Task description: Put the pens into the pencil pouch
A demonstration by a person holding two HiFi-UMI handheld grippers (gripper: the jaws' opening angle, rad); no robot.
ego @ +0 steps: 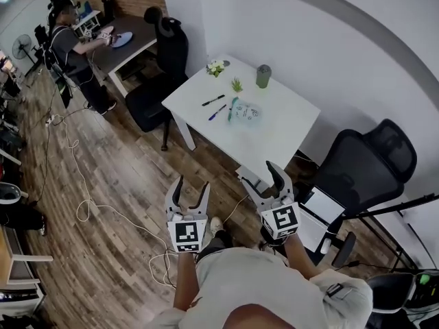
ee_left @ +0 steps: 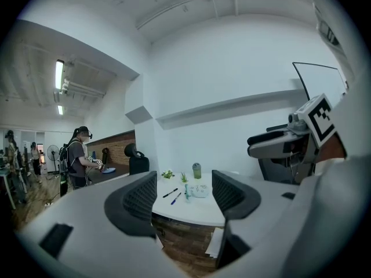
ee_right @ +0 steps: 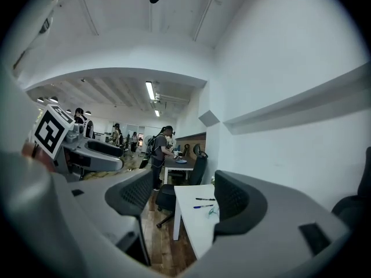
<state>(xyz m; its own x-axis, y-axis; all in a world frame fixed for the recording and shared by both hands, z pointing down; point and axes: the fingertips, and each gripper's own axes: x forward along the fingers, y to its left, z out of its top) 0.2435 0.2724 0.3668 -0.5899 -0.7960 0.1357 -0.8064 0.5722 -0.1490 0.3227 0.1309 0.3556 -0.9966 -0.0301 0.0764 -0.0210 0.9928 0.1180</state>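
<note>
Person's left gripper (ego: 191,185) held about level, short of the white table (ego: 291,118), jaws wide apart and empty, right gripper (ego: 260,177) beside it and nearer the table edge, jaws likewise apart and empty, left forearm (ego: 182,290) and right forearm (ego: 296,251) extended toward the table, marker cubes facing up.

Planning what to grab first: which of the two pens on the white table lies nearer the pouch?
The blue pen. It lies right beside the pencil pouch, while the black pen lies on the blue pen's other side, farther from the pouch.
</note>
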